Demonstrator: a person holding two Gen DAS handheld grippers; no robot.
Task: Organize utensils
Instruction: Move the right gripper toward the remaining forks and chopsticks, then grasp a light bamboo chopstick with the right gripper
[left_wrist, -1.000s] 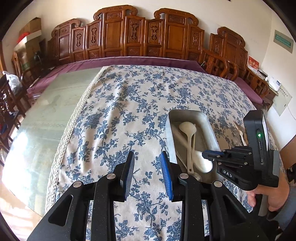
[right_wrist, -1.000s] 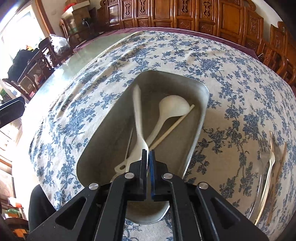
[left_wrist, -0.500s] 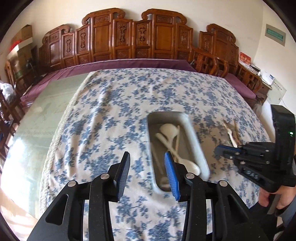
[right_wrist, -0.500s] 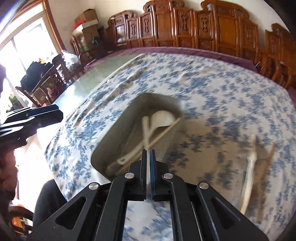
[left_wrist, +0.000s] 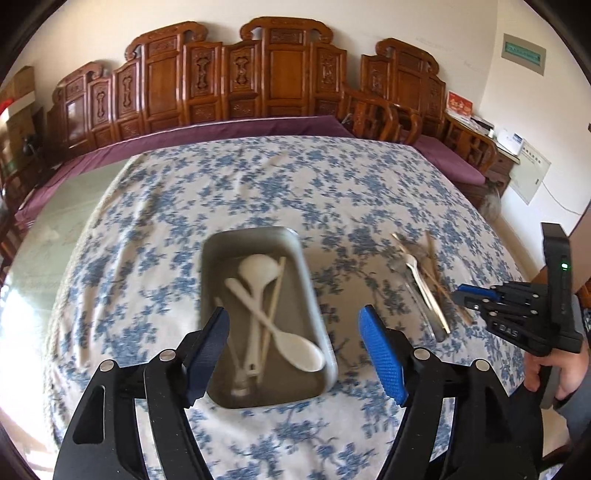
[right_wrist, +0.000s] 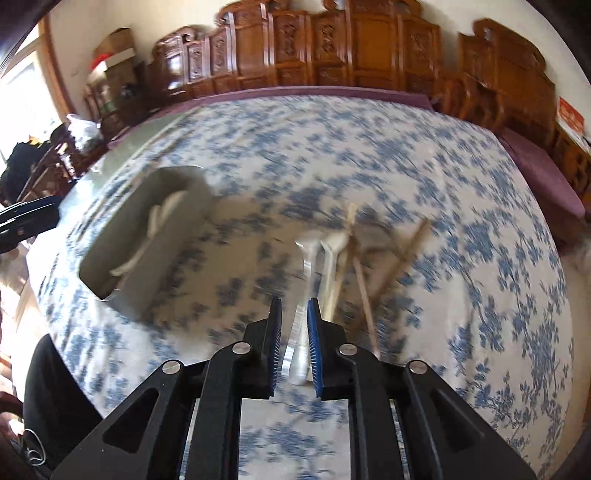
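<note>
A metal tray (left_wrist: 310, 295) sits on the blue-flowered cloth and holds a white spoon (left_wrist: 299, 352), a white ladle (left_wrist: 256, 267) and a wooden chopstick (left_wrist: 275, 291). My left gripper (left_wrist: 293, 325) hovers above the tray's near right side, its jaws wide and opening, nothing between them. To the right lie loose utensils (left_wrist: 424, 288): clear and white pieces and wooden chopsticks (right_wrist: 391, 266). My right gripper (right_wrist: 294, 306) hangs over this pile, jaws narrowly apart and opening. A clear utensil (right_wrist: 306, 258) shows through the gap, ungripped. The right wrist view is blurred.
Carved wooden chairs (left_wrist: 280, 74) line the far wall behind a purple table edge (left_wrist: 221, 129). Bare glass tabletop (left_wrist: 44, 236) lies left of the cloth. A person's hand (left_wrist: 554, 373) holds the right gripper (left_wrist: 465, 295). The tray (right_wrist: 159, 266) sits left of the pile.
Both grippers have swung right, away from the tray, the right one ending over the loose utensils. The left jaws have spread much wider. The right jaws have parted slightly.
</note>
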